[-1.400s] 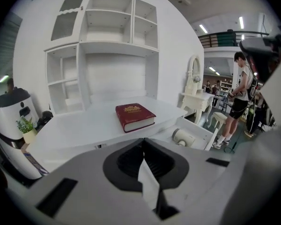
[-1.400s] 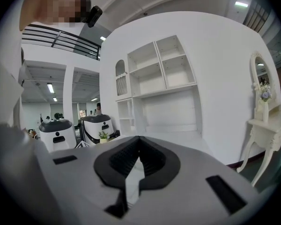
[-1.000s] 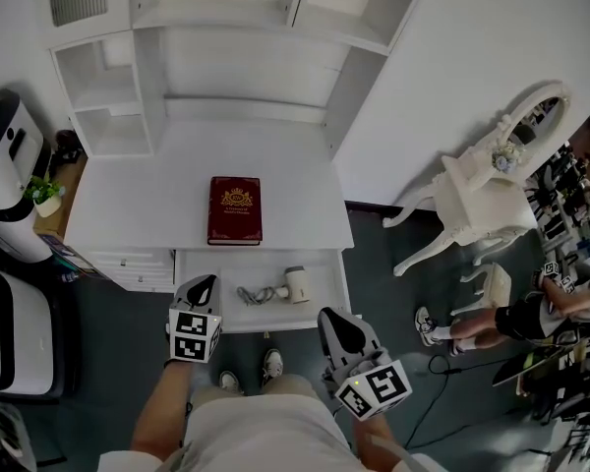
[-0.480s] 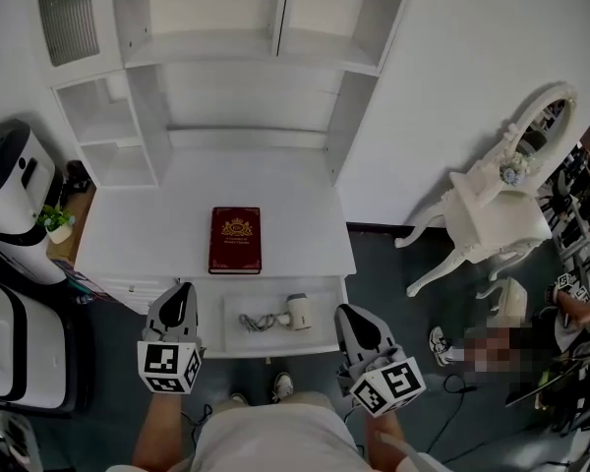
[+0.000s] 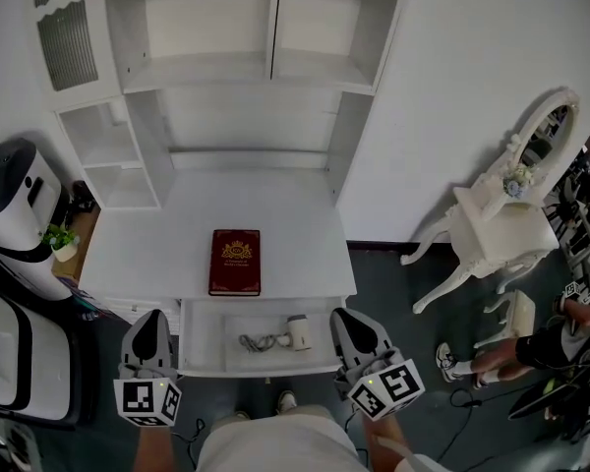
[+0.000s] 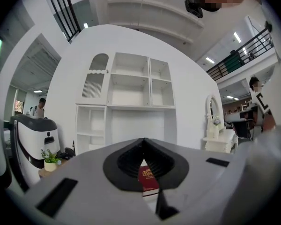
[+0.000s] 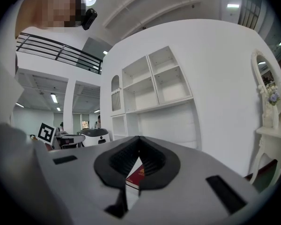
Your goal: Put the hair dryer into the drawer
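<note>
Hair dryer (image 5: 296,332) and its cord (image 5: 256,342) lay inside the open drawer (image 5: 265,368), under the near edge of the counter (image 5: 295,224). The dryer sat a little right of the drawer's middle, and the cord was bunched just to its left, so the pair ran left to right across the drawer. How the dryer's own body was turned was too small to tell.

You held the left gripper (image 5: 153,319) off the drawer's near left corner and the right gripper (image 5: 342,318) at its near right corner. Both pointed level toward the far shelves, with jaws pressed together and nothing between them. Through each pair only the red book (image 5: 235,262) on the counter showed, far beyond the tips.

The dryer lay ahead of your right jaws and to their left, nearer that hand than the other. As it was already stowed, what probably remained was pushing the drawer's front away from you, and either hand flanked that front closely.
</note>
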Action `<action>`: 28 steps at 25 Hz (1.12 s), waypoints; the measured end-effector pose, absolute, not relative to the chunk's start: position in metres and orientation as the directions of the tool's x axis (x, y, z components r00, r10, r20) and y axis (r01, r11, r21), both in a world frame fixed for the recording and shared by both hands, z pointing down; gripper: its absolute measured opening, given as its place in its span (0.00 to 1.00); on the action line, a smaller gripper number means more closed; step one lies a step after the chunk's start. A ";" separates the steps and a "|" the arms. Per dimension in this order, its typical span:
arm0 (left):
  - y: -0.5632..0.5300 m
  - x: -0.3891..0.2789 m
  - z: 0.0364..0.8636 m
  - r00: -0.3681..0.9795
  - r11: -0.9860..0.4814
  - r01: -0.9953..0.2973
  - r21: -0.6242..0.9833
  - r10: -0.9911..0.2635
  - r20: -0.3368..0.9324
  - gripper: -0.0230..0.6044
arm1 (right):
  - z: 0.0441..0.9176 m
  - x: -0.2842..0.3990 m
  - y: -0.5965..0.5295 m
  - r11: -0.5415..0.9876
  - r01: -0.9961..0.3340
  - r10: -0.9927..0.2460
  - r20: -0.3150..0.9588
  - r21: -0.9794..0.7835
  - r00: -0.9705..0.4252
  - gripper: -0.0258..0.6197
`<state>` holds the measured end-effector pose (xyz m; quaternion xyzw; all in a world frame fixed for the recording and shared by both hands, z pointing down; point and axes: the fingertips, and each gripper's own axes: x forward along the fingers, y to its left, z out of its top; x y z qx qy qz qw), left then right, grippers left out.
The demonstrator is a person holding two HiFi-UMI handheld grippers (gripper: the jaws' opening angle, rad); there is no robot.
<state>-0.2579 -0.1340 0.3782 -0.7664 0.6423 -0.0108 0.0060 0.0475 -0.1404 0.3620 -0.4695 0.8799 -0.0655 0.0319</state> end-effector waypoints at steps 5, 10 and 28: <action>-0.121 -0.269 0.362 0.134 -0.134 -0.991 0.000 -0.991 -0.012 0.06 | 0.360 0.039 -0.148 0.578 -0.804 -0.812 0.007 -0.142 -0.584 0.05; -0.110 -0.280 0.352 0.107 -0.108 -0.994 0.032 -0.994 -0.033 0.06 | 0.358 0.034 -0.152 0.590 -0.796 -0.802 0.014 -0.137 -0.597 0.05; -0.102 -0.287 0.331 0.088 -0.093 -0.995 0.045 -0.991 -0.099 0.06 | 0.349 0.022 -0.156 0.597 -0.794 -0.799 0.006 -0.111 -0.602 0.05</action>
